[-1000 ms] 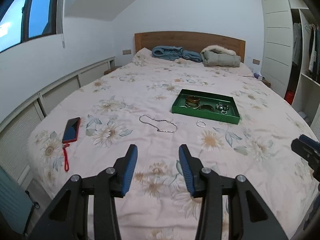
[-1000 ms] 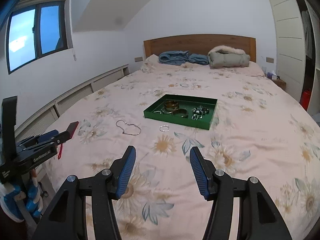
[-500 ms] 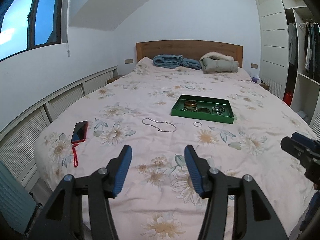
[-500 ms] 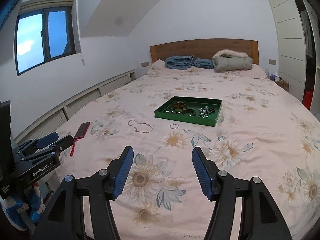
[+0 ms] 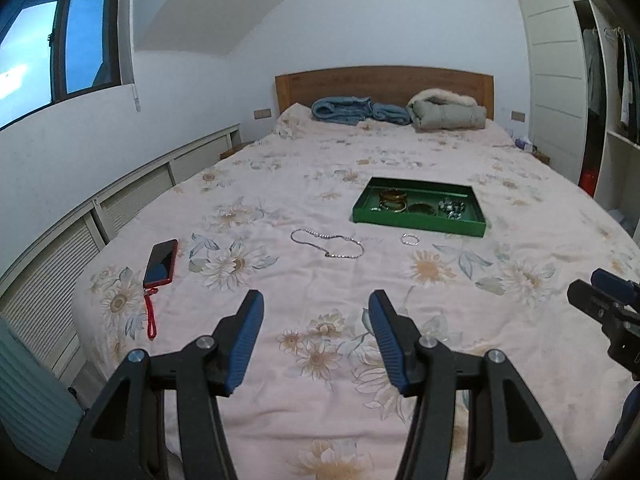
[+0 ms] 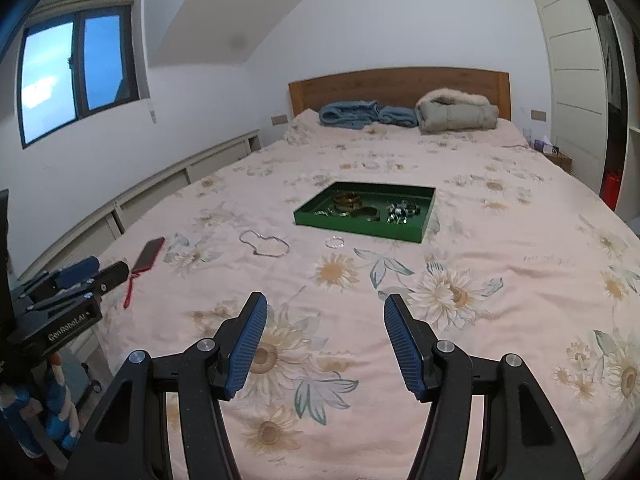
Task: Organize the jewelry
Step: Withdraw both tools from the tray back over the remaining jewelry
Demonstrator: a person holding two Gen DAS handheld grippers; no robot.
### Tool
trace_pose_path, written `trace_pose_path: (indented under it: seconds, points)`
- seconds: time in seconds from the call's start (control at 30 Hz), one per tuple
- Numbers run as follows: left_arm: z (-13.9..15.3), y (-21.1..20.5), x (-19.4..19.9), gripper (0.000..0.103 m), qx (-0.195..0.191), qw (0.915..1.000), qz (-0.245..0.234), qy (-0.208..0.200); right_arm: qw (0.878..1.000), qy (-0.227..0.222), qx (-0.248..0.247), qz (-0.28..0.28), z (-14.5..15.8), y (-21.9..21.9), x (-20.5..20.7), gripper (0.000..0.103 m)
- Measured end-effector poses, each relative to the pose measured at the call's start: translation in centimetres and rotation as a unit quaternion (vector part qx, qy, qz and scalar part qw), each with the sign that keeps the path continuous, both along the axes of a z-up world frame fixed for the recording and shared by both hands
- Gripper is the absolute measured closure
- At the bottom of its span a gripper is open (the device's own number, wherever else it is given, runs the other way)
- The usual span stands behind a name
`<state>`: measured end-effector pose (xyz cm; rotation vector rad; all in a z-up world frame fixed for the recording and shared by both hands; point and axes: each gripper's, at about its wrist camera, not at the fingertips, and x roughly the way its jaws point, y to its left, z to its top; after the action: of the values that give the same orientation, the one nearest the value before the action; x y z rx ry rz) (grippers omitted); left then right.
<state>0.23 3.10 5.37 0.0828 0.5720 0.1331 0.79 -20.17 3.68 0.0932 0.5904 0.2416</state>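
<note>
1. Silver chain necklace point(image 5: 327, 243) lies in a loose loop on the floral pink bedspread point(image 5: 460, 308), long axis left-to-right; right of it a small silver ring point(image 5: 410, 239), just before the green rectangular tray point(image 5: 416, 224) holding bangles.
2. Left gripper point(image 5: 316, 334) has just been opening – jaws apart, empty, tilted down; right gripper point(image 6: 325, 340) likewise apart, empty.
3. Bare bedspread lies between the grippers and the jewelry – a red-cased phone point(image 5: 161, 261) near the left edge.

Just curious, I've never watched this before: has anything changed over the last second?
The left tool has just been opening its jaws, nothing between them. Nothing was picked up or let go. The necklace, ring, green tray and phone lie where they were.
</note>
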Motion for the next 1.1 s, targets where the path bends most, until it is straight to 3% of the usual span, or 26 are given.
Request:
trace_pose_path:
  seconds: [0.47,0.7,0.9,1.1]
  points:
    - [-5.3,1.3,8.3,0.05,-0.009,0.9971,0.023,0.072,0.998,0.06,-0.006,0.0,-4.9,-0.4,7.7,0.043]
    - [-7.3,1.4,10.8,0.05,-0.014,0.9965,0.015,0.081,0.996,0.084,-0.008,-0.005,-7.0,-0.7,9.7,0.043]
    - [-8.7,1.6,12.9,0.05,-0.012,0.9935,0.001,0.113,0.995,0.099,-0.012,-0.01,-8.3,-0.9,11.3,0.043]
    - [-9.9,3.6,16.2,0.05,-0.042,0.9905,-0.008,0.131,0.994,0.106,-0.022,-0.001,-9.1,-0.3,14.0,0.043]
